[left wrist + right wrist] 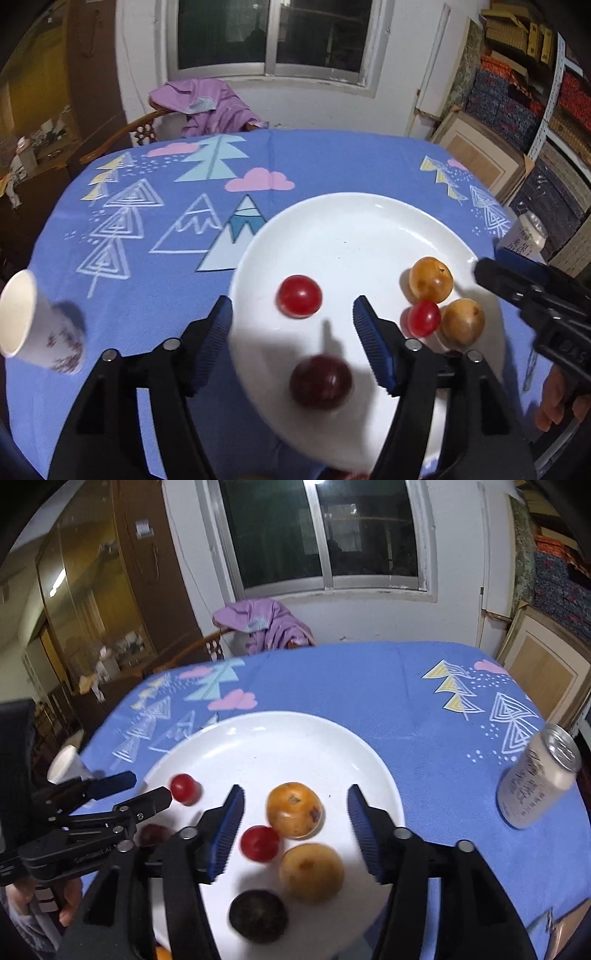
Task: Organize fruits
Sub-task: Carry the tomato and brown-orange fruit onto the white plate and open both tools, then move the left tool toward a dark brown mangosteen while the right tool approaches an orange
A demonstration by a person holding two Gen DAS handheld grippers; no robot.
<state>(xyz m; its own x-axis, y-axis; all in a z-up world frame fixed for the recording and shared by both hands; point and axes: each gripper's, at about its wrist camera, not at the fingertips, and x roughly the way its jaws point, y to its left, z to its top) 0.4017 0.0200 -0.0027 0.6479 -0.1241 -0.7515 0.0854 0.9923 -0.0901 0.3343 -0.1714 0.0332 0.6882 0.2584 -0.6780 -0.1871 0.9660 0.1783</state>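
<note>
Both sets of tongs, left tongs (291, 341) and right tongs (295, 832), hang apart, empty, over the white plate (351, 229); dark plum (320, 382) sits nearest the left pair.

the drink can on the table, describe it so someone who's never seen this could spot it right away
Start at the blue tablecloth with printed trees and clouds, then find the big white plate holding the fruit. The drink can stands apart from the plate, off toward the table's right edge. It is the only tall pale metal cylinder there, unlike the paper cup on the far left.
</note>
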